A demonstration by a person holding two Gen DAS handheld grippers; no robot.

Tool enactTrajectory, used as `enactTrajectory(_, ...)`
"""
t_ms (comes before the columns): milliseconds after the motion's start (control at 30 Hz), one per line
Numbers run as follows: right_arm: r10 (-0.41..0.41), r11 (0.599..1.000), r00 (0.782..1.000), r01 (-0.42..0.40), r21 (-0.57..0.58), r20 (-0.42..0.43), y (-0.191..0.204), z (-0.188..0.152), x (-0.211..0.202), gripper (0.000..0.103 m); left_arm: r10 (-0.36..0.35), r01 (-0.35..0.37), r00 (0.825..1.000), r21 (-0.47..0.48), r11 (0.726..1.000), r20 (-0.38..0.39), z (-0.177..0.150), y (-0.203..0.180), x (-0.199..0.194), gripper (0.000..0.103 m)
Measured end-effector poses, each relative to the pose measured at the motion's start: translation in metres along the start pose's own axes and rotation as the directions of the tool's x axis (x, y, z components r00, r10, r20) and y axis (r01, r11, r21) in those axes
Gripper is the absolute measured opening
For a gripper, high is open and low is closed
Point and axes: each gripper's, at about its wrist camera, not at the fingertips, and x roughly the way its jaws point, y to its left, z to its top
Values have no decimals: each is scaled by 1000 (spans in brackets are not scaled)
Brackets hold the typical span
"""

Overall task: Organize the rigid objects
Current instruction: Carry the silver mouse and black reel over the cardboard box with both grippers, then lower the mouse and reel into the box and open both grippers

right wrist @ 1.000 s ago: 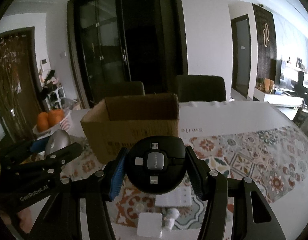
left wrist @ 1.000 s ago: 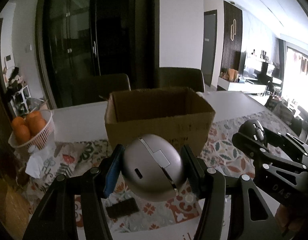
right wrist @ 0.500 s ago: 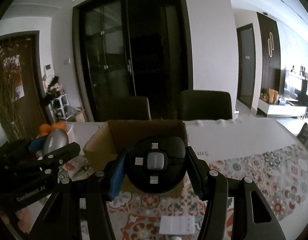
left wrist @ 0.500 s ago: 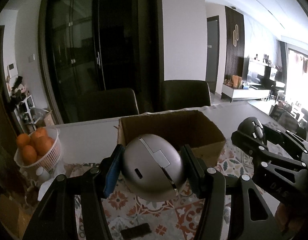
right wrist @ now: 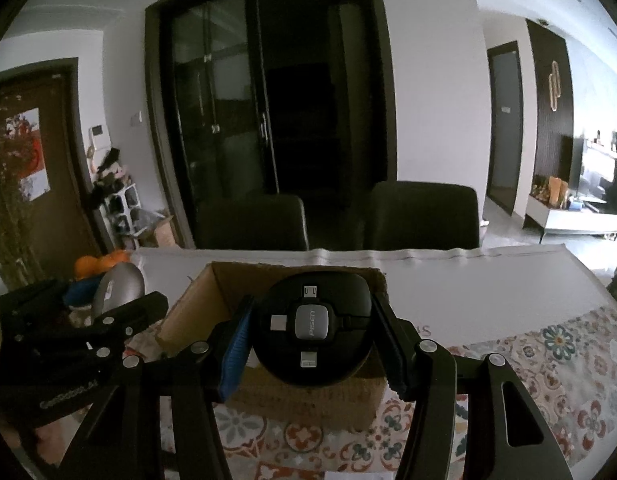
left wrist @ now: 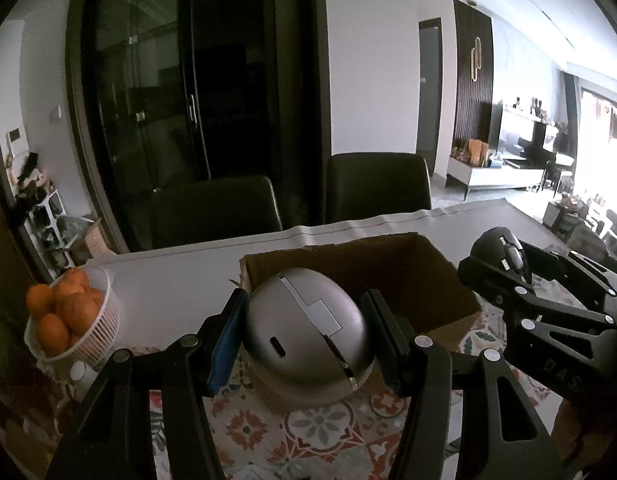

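Note:
My left gripper (left wrist: 308,336) is shut on a silver rounded mouse-like device (left wrist: 304,336), held above the table in front of the open cardboard box (left wrist: 428,280). My right gripper (right wrist: 314,338) is shut on a round black PISEN cable adapter (right wrist: 314,328), held over the near edge of the same box (right wrist: 188,312). In the left wrist view the right gripper (left wrist: 508,264) shows at the right with the black device. In the right wrist view the left gripper (right wrist: 108,300) shows at the left with the silver device.
A white basket of oranges (left wrist: 68,320) stands at the table's left. The table has a patterned cloth (right wrist: 548,360) and a white sheet (left wrist: 168,280). Two dark chairs (left wrist: 376,188) stand behind the table, before dark glass doors.
Both grippers have risen and moved forward toward the box with their objects; the box now sits lower in view and its inside shows. The small items on the cloth have dropped out of view.

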Motion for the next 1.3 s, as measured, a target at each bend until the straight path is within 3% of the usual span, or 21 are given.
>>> enactTrajectory(400,18,1000,992,-19,0,-128,-12,10,55,57,2,-4,994,-14,1000,-108,9,8,55,58)
enactTrajectory(867,47,999,956,-40,27,-289,-19,6,103,57,-12,13,965,2,1000,-263,9,10,104,58)
enactTrajectory(1167,39,999,945,-32,30,-326,-23,1,110,57,-18,16,947,-9,1000,-321,6,8,116,58)
enactTrajectory(1300,22,1000,951,-15,26,-309,-22,6,104,59,-8,6,950,-6,1000,-311,7,6,111,69)
